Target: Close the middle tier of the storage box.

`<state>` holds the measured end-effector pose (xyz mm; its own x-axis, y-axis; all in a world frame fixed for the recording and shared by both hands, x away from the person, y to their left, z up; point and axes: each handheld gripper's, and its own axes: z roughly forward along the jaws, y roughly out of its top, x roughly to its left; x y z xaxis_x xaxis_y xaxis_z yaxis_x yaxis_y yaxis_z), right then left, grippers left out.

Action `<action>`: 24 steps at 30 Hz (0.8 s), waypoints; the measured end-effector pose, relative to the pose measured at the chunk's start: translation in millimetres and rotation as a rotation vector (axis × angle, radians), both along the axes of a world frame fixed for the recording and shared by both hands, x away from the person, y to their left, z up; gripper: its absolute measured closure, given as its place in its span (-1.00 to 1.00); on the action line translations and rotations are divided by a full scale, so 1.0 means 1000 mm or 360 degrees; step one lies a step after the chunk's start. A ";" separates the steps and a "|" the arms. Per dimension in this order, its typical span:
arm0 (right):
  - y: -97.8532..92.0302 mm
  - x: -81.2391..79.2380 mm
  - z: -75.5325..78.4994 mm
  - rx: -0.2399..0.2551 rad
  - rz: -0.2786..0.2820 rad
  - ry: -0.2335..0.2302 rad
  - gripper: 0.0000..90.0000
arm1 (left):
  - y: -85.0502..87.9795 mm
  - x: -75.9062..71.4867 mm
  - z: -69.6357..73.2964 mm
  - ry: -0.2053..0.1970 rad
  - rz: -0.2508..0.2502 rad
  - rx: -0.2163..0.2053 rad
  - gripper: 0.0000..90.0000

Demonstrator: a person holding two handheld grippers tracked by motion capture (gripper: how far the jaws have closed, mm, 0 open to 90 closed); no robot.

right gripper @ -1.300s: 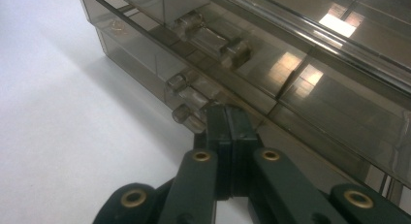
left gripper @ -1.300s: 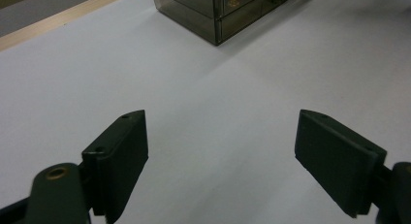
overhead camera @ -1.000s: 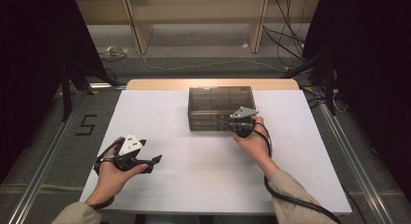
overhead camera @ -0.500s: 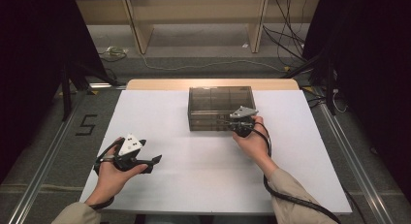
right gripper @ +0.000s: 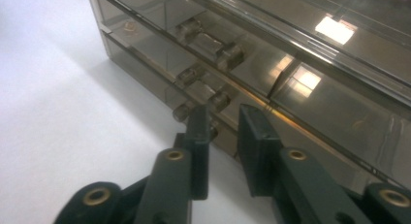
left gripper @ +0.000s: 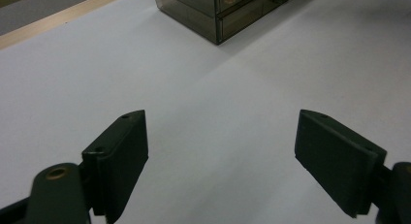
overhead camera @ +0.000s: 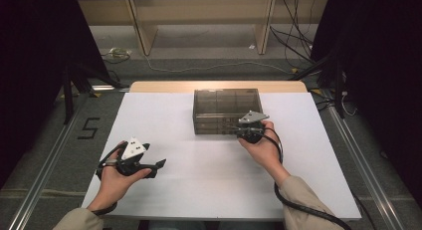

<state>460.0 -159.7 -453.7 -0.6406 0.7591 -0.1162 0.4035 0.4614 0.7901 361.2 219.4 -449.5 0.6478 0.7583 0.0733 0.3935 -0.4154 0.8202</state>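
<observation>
Looking at the big stuff first: the bench had a white top, and the smoky drawer box sat toward its far edge, a bit right of centre. The right gripper was parked at the box's front, down by the lower drawer handle. Its fingers had just been opening and stood a little apart, nothing pinched between them, with the handle just beyond the tips.

My worry was a sloppy grab. The gap looked narrow next to that knobby handle, so closing from there could catch only one end or slide off the clear plastic. A crooked pull might also drag the whole box along the smooth bench rather than open the drawer, since nothing was steadying it.

The left gripper hovered well away over bare bench, fingers spread wide, so it wasn't bracing anything.
</observation>
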 end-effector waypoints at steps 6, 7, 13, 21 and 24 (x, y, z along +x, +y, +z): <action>-0.008 -0.010 0.002 0.0074 0.0022 0.0008 0.38 | -0.001 0.000 0.000 0.0001 0.0003 0.0001 -0.56; -0.009 -0.012 0.003 0.0083 0.0027 0.0010 0.35 | -0.001 0.000 0.000 0.0001 0.0003 0.0003 -0.56; -0.015 -0.022 0.005 0.0120 0.0070 -0.0002 0.17 | -0.001 0.000 -0.001 0.0006 0.0005 0.0001 -0.56; -0.026 -0.033 0.006 0.0155 0.0076 0.0014 -0.04 | -0.001 0.000 -0.002 0.0012 0.0010 -0.0001 -0.56; -0.031 -0.037 0.006 0.0172 0.0075 0.0019 -0.07 | -0.001 0.000 -0.002 0.0020 0.0013 -0.0005 -0.56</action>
